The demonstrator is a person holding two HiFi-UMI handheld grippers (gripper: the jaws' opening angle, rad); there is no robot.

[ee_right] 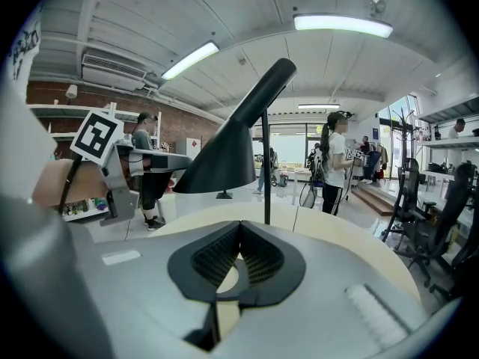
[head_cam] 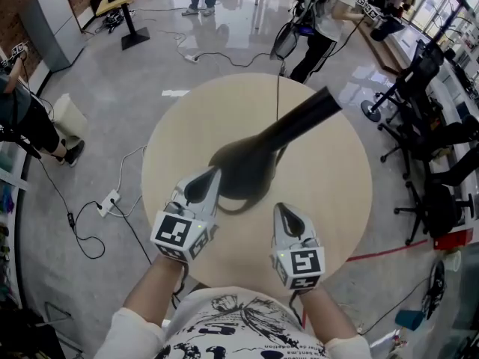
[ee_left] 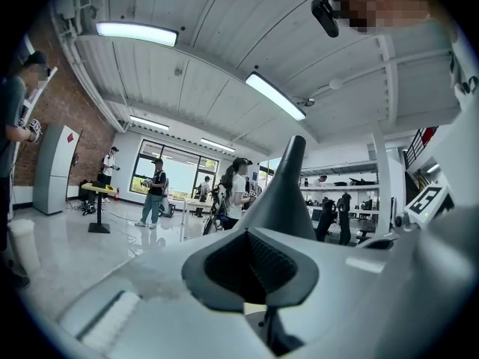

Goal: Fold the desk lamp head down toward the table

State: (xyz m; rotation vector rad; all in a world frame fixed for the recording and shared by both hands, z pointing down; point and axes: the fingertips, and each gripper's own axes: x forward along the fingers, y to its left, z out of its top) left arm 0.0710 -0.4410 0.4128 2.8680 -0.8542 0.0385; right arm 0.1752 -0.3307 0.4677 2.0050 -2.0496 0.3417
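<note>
A black lamp stands near the middle of the round beige tabletop. Seen from the head view, its cone-shaped head lies on a slant, with the wide mouth toward 7 o'clock and the narrow end rising toward 2 o'clock. In the right gripper view the head is raised above the tabletop on a thin upright stem, with the mouth tipped downward. A thin cord runs from the lamp over the tabletop edge at 12 o'clock.

The left gripper is at 8 o'clock of the lamp head, and its tip overlaps the cone's rim in the head view. Whether it touches the rim cannot be told. In its own view the fingers are pressed together with nothing between them, and the cone rises just beyond.

The right gripper hangs at 5 o'clock of the head, apart from it. Its fingers also meet at the tips and hold nothing. The left gripper's marker cube shows at 9 o'clock in that view.

Office chairs stand on the floor at 3 o'clock, and a person stands at 1 o'clock
</note>
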